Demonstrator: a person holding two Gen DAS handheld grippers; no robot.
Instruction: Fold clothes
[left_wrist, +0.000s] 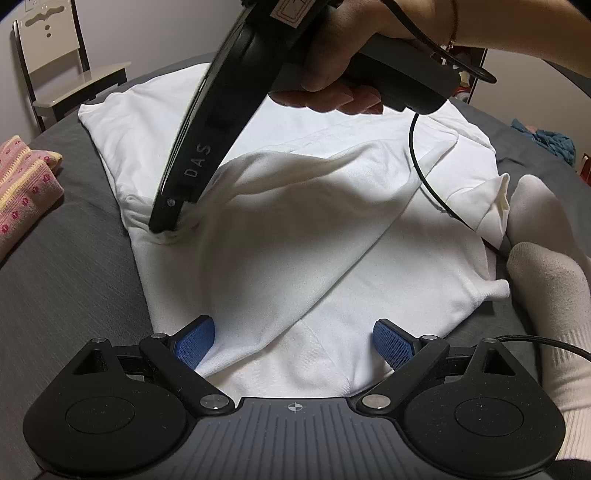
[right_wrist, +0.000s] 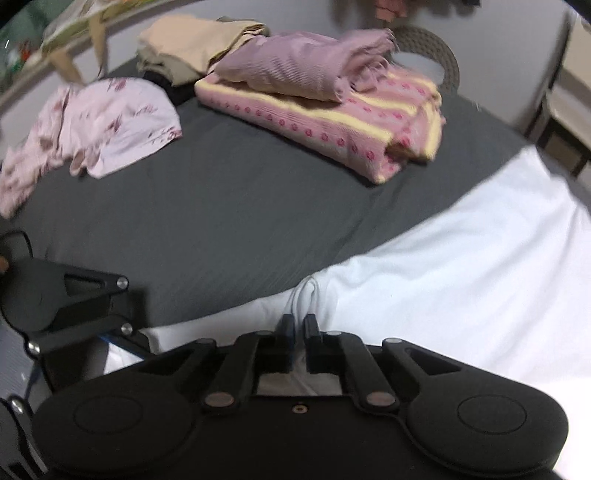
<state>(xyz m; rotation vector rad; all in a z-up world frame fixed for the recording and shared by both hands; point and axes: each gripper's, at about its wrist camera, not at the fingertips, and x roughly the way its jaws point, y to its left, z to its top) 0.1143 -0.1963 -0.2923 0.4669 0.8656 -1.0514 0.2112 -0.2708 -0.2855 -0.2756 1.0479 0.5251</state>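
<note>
- Here the left gripper (left_wrist: 293, 341) sits low over the near edge of a white shirt (left_wrist: 280, 229), its two blue pads (left_wrist: 194, 343) spread wide with the cloth lying loose between them, gripped by neither.
- The white shirt is spread on a dark grey sheet (left_wrist: 66, 280), partly folded, with one layer turned diagonally across the body ahead of the left gripper.
- Ahead and to the left of the left gripper, the right gripper (left_wrist: 168, 230) comes down steeply onto the shirt's left edge, and the cloth bunches at its tip.
- A hand (left_wrist: 332, 62) holds that gripper's handle from above, with a thin bracelet (left_wrist: 451, 37) on the wrist and a black cable (left_wrist: 424, 173) hanging down over the shirt.
- In the right wrist view, the right gripper (right_wrist: 299, 325) has its fingers drawn almost together, pinching a ridge of the white shirt (right_wrist: 443, 266) that rises between them.
- To the right of the left gripper, two feet in white socks (left_wrist: 546, 280) rest on the sheet, just beside the shirt's edge.
- Well beyond the right gripper lies a folded pink patterned blanket (right_wrist: 332, 122) with a mauve cloth (right_wrist: 303, 62) on top, a beige garment (right_wrist: 199, 40) behind it and a loose pale floral garment (right_wrist: 92, 125) to the left.
- A chair (left_wrist: 55, 48) stands past the far left edge of the sheet.
</note>
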